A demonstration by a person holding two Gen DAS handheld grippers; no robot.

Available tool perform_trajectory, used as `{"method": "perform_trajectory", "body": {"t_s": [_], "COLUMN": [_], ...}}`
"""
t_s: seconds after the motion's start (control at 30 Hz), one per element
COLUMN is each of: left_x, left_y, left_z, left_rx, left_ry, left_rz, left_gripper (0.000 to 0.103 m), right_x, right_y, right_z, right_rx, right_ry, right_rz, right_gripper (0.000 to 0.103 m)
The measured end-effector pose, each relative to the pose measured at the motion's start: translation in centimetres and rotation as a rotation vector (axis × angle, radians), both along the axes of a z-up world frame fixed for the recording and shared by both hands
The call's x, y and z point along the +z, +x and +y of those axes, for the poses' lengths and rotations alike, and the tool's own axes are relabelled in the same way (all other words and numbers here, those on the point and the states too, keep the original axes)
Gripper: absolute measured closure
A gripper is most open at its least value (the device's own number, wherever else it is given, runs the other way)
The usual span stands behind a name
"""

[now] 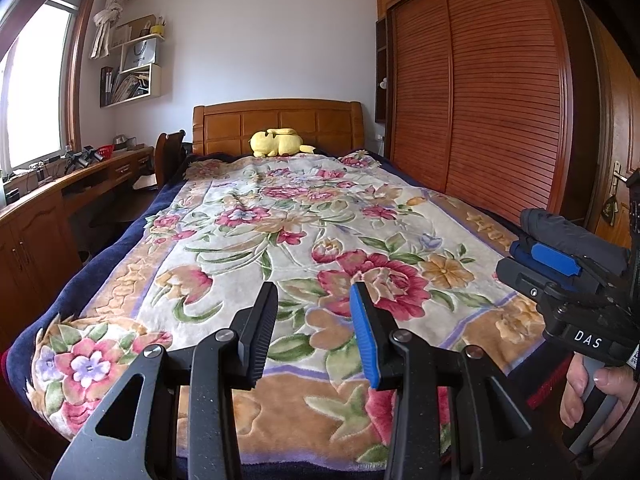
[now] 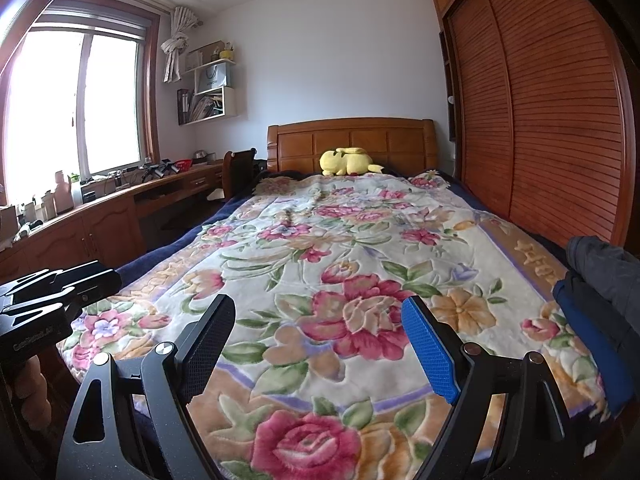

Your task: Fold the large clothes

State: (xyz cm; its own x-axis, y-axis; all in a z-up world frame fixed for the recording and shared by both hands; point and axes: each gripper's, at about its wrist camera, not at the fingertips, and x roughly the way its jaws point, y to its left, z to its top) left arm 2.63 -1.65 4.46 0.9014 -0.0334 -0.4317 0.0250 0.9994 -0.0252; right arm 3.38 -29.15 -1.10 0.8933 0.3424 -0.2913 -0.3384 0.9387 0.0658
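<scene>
A pile of dark clothes lies on the bed's right edge: a dark grey garment [image 2: 604,276] on top of a blue one [image 2: 580,312]. In the left wrist view the grey garment [image 1: 560,228] shows just behind my right gripper [image 1: 516,258]. My left gripper [image 1: 314,292] hovers over the foot of the floral blanket [image 1: 280,216], jaws partly apart with nothing between them. My right gripper [image 2: 319,302] stands wide open above the blanket [image 2: 360,240], empty, with the clothes off to its right. The left gripper [image 2: 60,288] appears at the left edge of the right wrist view.
A yellow plush toy [image 2: 348,162] lies by the wooden headboard [image 2: 352,136]. A slatted wardrobe [image 2: 540,120] runs along the right of the bed. A cluttered desk [image 2: 120,200], a chair [image 2: 240,168] and a window are on the left. A hand [image 1: 588,392] holds the right gripper's handle.
</scene>
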Motion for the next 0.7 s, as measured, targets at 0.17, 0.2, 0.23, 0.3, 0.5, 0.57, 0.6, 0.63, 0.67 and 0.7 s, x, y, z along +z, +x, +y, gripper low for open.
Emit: {"method": "perform_trajectory", "body": {"t_s": [0.17, 0.2, 0.23, 0.3, 0.5, 0.57, 0.6, 0.63, 0.67, 0.7], "left_x": [-0.04, -0.05, -0.04, -0.05, -0.07, -0.11, -0.13, -0.07, 0.05, 0.15], "left_y": [-0.03, -0.03, -0.02, -0.03, -0.04, -0.03, -0.02, -0.03, -0.01, 0.01], "left_z": [0.03, 0.01, -0.05, -0.02, -0.05, 0.04, 0.00, -0.05, -0.28, -0.43], "left_rx": [0.000, 0.000, 0.000, 0.000, 0.001, 0.000, -0.001, -0.002, -0.002, -0.003], "left_ry": [0.000, 0.001, 0.001, 0.000, 0.000, -0.001, -0.003, -0.004, -0.006, -0.006], "left_rz": [0.000, 0.000, 0.000, -0.001, -0.002, -0.001, 0.001, 0.002, 0.003, 0.002], "left_gripper": [0.065, 0.065, 0.065, 0.065, 0.065, 0.064, 0.064, 0.064, 0.065, 0.064], "right_x": [0.06, 0.05, 0.06, 0.07, 0.09, 0.07, 0.08, 0.06, 0.08, 0.12], "right_y": [0.01, 0.01, 0.01, 0.02, 0.00, 0.02, 0.02, 0.01, -0.03, -0.08], "right_z": [0.07, 0.08, 0.08, 0.11, 0.05, 0.08, 0.13, 0.11, 0.17, 0.23], "right_rx": [-0.003, -0.003, -0.003, -0.004, -0.002, -0.004, -0.005, -0.004, -0.005, -0.006], "right_ry": [0.003, 0.003, 0.003, 0.003, 0.003, 0.003, 0.003, 0.005, 0.006, 0.006], "right_rz": [0.001, 0.001, 0.001, 0.002, 0.002, 0.000, 0.000, 0.000, 0.000, -0.002], "right_gripper": [0.017, 0.017, 0.017, 0.017, 0.017, 0.017, 0.017, 0.017, 0.017, 0.017]}}
